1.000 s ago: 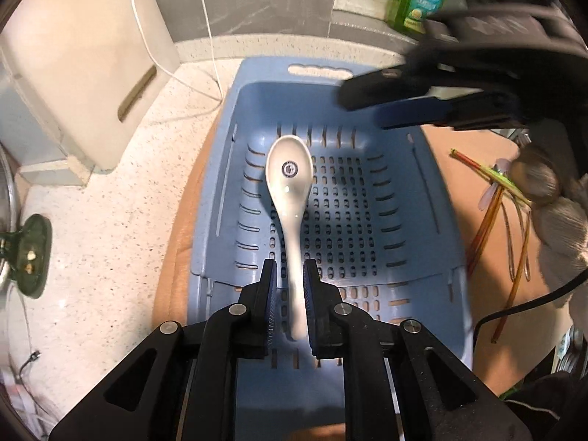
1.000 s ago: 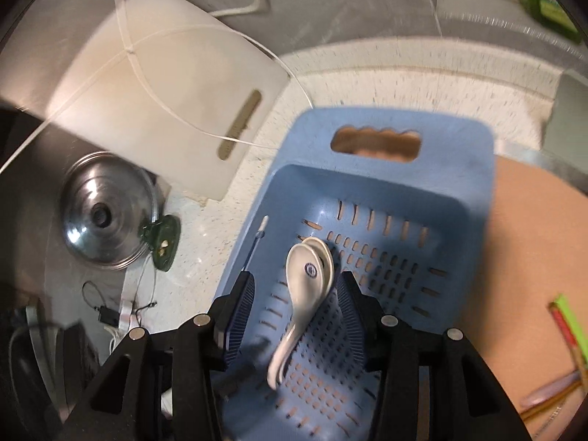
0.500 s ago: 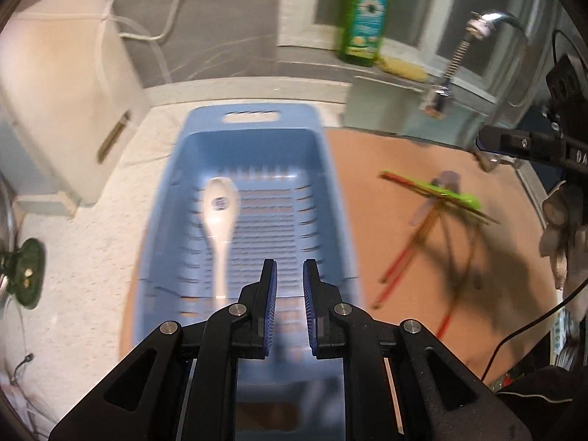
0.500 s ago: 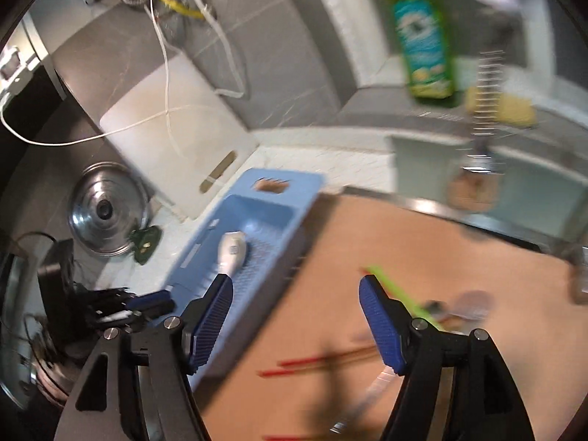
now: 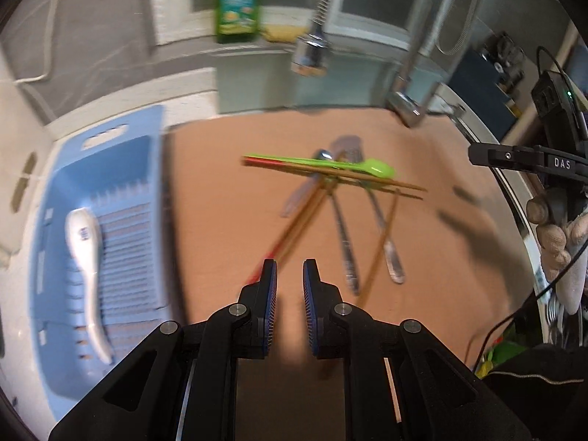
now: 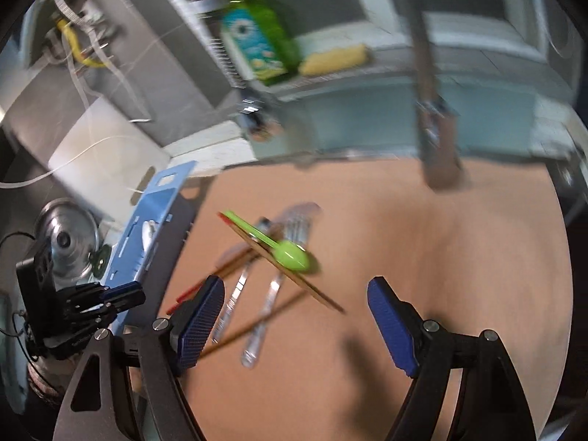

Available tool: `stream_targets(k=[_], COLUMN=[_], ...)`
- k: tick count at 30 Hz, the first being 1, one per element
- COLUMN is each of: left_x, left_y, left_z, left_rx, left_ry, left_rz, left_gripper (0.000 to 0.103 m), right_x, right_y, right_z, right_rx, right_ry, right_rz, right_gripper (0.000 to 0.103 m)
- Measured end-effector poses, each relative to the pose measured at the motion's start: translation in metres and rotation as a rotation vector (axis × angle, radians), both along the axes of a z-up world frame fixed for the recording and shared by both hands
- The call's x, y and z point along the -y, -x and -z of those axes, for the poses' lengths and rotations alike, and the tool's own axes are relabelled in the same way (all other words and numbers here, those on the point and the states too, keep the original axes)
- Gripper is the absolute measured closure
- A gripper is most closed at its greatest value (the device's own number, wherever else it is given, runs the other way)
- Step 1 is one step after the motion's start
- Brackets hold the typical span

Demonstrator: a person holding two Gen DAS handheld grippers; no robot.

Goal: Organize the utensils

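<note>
Utensils next: our right gripper [image 6: 296,318], jaws just spread wide with nothing between them, hangs above the pile on the tan board [image 6: 459,257]. We should drop squarely over the lime-green plastic spoon [image 6: 292,254], which lies atop the chopsticks. Our left gripper [image 5: 290,279] is nearly together, empty. White ceramic spoons [image 5: 86,250] already lie in the slotted blue plastic basket [image 5: 147,139].

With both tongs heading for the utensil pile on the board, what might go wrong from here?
1. The green spoon, chopsticks and metal cutlery lie crossed; lifting one may drag or flick the others.
2. The right tongs, whose jaws have just been opening with nothing between them, could close on several pieces.
3. The left tongs are nearly shut and empty, so they must open first.
</note>
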State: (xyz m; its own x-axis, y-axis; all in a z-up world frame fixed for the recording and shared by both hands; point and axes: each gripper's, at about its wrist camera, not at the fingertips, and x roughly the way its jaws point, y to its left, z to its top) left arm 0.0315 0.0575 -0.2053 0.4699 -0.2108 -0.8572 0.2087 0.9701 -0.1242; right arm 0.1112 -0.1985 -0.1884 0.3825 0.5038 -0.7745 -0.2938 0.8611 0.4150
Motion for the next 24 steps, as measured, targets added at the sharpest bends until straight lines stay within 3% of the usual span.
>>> stream_targets(k=[8, 11, 14, 24], left_x=[0.036, 0.043, 0.046, 0.040], left_y=[-0.008, -0.002, 0.007, 0.018], left_z=[0.020, 0.027, 0.035, 0.059], left_rx=[-0.061, -0.088, -0.119, -0.196], left_ry=[-0.014, -0.009, 0.003, 0.003], left_rz=[0.094, 0.120, 0.137, 0.137], left_gripper=[0.090, 0.090, 0.090, 0.090], right_x=[0.032, 0.033, 0.032, 0.010], right_y=[0.008, 0.012, 0.014, 0.020], right_z=[0.021, 0.030, 0.041, 0.050], right_rx=[-0.088, -0.128, -0.178, -0.220], right_ry=[-0.041, -0.063, -0.095, -0.115], right_rz=[0.085, 0.090, 0.093, 0.051], right_gripper=[0.026, 0.028, 0.037, 0.038])
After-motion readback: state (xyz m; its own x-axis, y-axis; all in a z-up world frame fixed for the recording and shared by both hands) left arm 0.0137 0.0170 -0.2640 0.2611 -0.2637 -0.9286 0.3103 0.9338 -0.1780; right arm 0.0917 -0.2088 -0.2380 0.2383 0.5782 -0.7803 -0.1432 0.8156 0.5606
